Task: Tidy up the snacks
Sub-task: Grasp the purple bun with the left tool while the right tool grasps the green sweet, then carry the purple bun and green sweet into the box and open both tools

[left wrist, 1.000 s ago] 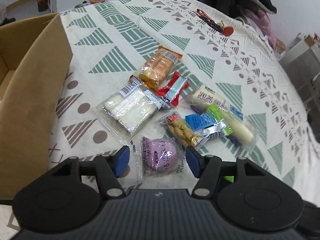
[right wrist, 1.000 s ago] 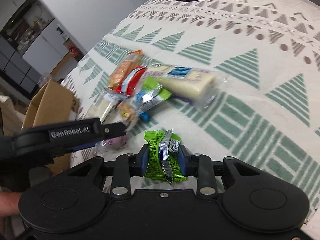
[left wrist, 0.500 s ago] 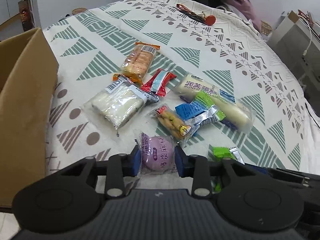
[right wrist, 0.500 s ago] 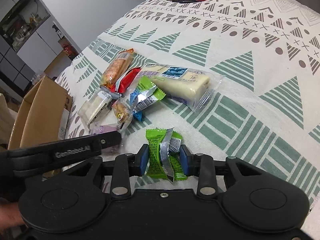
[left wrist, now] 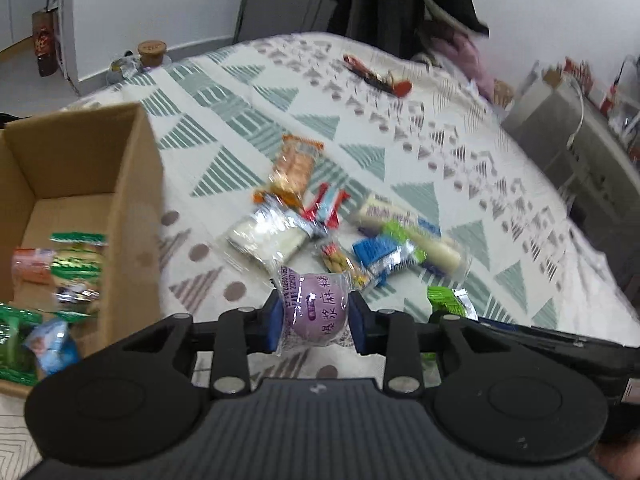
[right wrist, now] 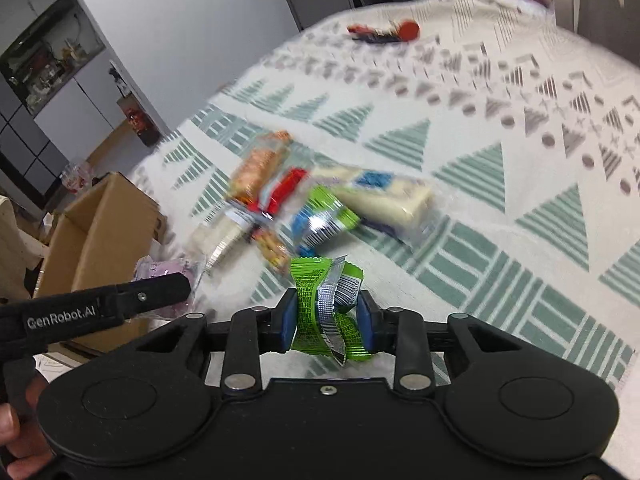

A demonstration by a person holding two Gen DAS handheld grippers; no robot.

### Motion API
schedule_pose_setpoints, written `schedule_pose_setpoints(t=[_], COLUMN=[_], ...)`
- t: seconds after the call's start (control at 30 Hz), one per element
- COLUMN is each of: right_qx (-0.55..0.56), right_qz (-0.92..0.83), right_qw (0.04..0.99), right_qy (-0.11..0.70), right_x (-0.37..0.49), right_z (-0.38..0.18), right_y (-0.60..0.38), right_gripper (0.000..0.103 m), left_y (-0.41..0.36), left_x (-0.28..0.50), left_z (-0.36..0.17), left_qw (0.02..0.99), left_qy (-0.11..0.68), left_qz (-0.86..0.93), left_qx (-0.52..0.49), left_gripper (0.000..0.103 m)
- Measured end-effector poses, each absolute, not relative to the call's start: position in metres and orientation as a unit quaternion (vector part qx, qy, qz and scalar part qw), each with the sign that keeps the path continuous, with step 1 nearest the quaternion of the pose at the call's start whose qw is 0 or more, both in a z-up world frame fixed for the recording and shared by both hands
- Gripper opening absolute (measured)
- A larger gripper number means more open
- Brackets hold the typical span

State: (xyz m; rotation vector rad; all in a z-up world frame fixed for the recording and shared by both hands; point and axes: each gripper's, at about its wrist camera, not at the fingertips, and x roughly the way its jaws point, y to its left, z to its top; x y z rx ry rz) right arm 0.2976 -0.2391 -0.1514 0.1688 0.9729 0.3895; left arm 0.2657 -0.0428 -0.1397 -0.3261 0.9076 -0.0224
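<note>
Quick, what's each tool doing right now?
Left tool: closed on the purple snack.
Right tool: closed on the green packet.

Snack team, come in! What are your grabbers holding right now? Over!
Left gripper shut on purple mochi pack. Right gripper shut on green packets. Cardboard box open at left, nothing blocking it.

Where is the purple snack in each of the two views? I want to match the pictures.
Left wrist view: the purple snack is at lower centre, clamped in the left gripper.
Right wrist view: it is at the left edge, mostly hidden behind the left gripper's finger.
Shared landmark: the cardboard box, left of the snack pile in both views.
</note>
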Motion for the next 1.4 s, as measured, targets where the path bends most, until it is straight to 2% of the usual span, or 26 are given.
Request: schedule_pose_setpoints(t=[0.9, 1.4], right_qx=[0.077, 0.043], right_qz=[0.214, 0.256], right_qw=[0.896, 0.890], right_qy=[0.381, 0.374], right_x=[0.274, 0.289], right_z=[-0.058, -0.049], right_y=[-0.127, -0.045], right_gripper=[0.031, 0.031], left_y=[0.063, 0.138], left_x=[0.237, 0.233], left_z=[-0.094, -0.092], left_qw=[0.899, 0.885], left_qy=[0.336, 0.311], left_qz=[0.028, 0.092], left_qx=[-0.279, -0.335], left_gripper=[0.033, 0.033])
